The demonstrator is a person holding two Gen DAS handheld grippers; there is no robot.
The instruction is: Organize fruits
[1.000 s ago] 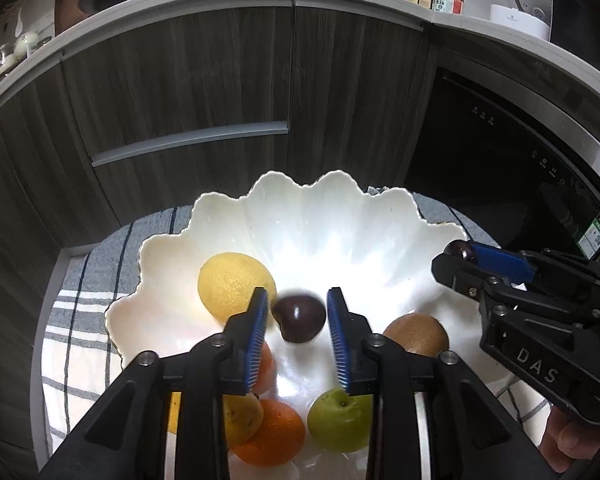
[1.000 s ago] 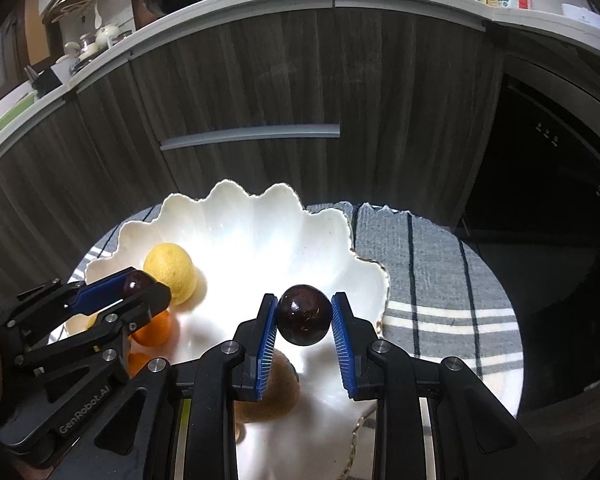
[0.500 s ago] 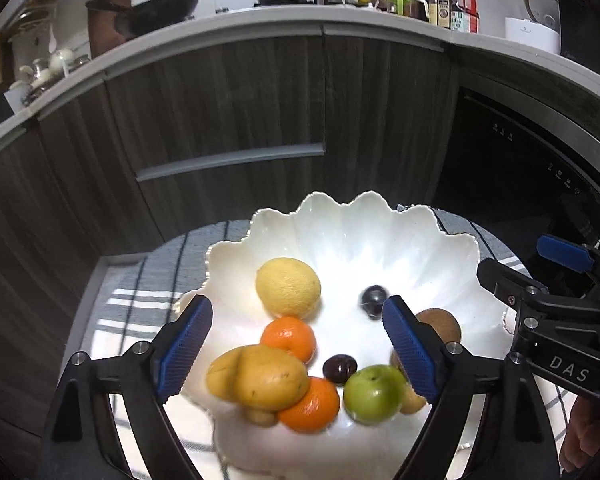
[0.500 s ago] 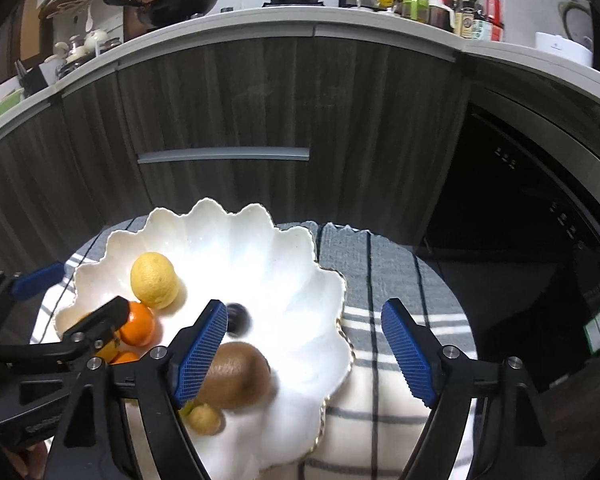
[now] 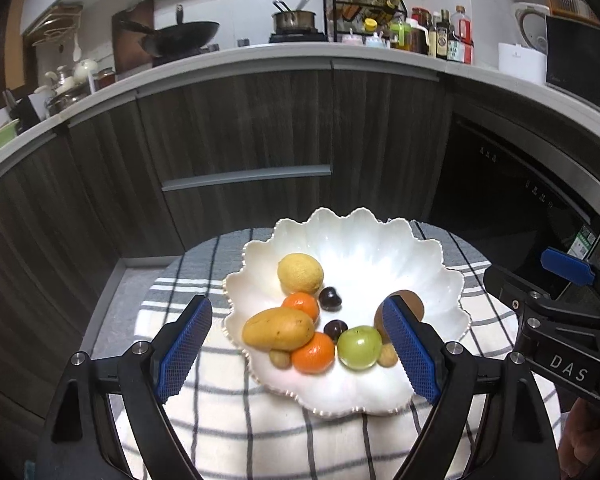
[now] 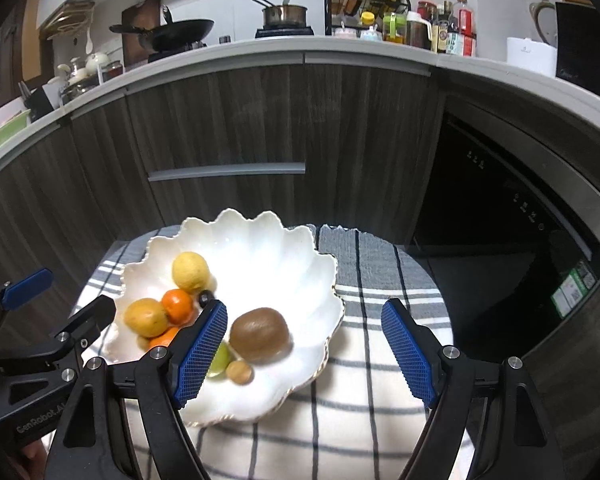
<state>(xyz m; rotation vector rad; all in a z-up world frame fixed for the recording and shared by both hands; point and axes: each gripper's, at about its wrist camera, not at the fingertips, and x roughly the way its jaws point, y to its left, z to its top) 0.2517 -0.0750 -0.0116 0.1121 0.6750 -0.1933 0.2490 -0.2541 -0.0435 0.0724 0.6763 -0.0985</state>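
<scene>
A white scalloped bowl (image 5: 384, 252) (image 6: 260, 240) sits on a round table with a striped cloth (image 5: 228, 420). It holds a lemon (image 5: 300, 273), two oranges (image 5: 301, 306), a mango (image 5: 278, 328), two dark plums (image 5: 330, 298), a green apple (image 5: 359, 346) and a kiwi (image 6: 259, 334). My left gripper (image 5: 296, 354) is open and empty, raised above the bowl's near side. My right gripper (image 6: 306, 352) is open and empty, above the bowl's right rim. The right gripper also shows at the right edge of the left wrist view (image 5: 556, 304).
Dark wood cabinets with a bar handle (image 5: 246, 176) stand behind the table. A black oven (image 5: 512, 200) is at the right. The worktop (image 5: 260, 56) above carries a wok, a pot and bottles.
Both grippers let go of their dark plums, opened wide and drew back and up from the bowl. The two plums now lie in the bowl.
</scene>
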